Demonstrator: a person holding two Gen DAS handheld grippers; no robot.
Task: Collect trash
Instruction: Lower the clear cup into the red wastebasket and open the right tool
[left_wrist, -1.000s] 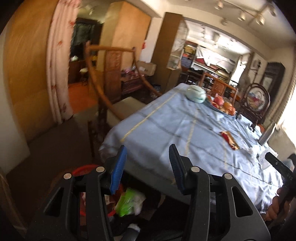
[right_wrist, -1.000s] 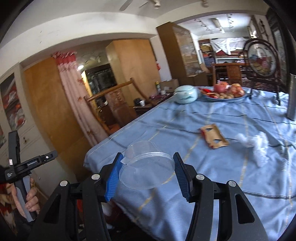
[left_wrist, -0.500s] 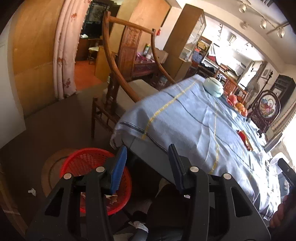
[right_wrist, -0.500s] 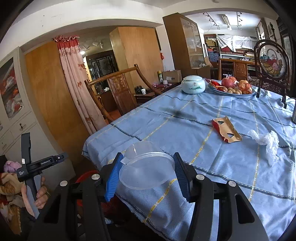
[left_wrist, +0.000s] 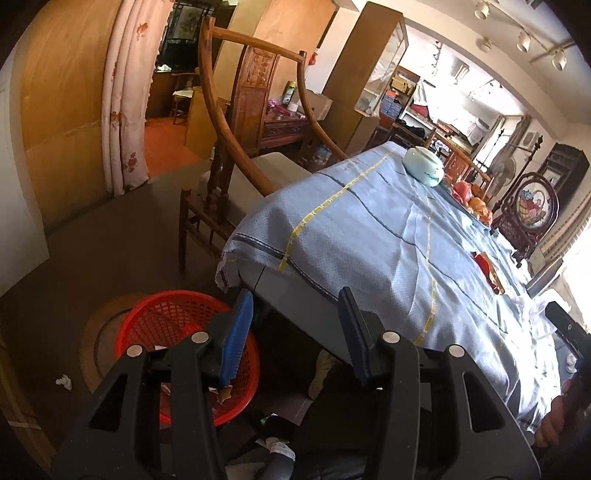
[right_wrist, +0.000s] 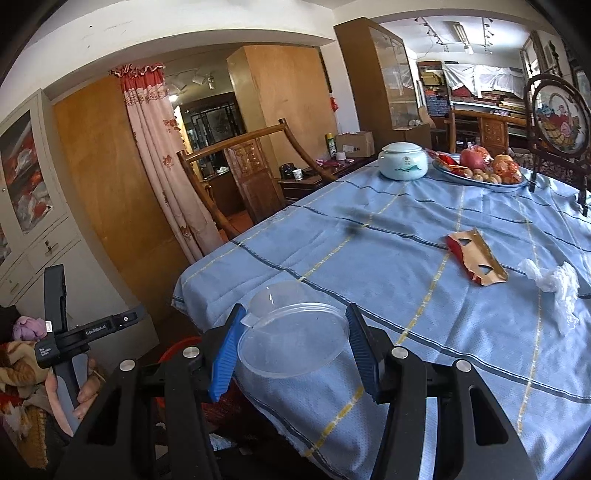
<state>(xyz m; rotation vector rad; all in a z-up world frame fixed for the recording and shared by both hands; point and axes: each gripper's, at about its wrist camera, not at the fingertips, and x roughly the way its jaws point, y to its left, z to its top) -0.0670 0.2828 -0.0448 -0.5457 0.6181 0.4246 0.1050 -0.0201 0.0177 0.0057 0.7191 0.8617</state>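
Gripping a clear lid (right_wrist: 293, 341), right hand-held gripper (right_wrist: 293, 345) moved nearer table edge.

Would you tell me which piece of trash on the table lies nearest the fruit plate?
The torn red-and-tan wrapper; the white crumpled tissue lies farther away.

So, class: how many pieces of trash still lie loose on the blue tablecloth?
2: a torn red-and-gold wrapper mid-table, and a crumpled white tissue beside it, nearer the right edge. More may be hidden out of frame.
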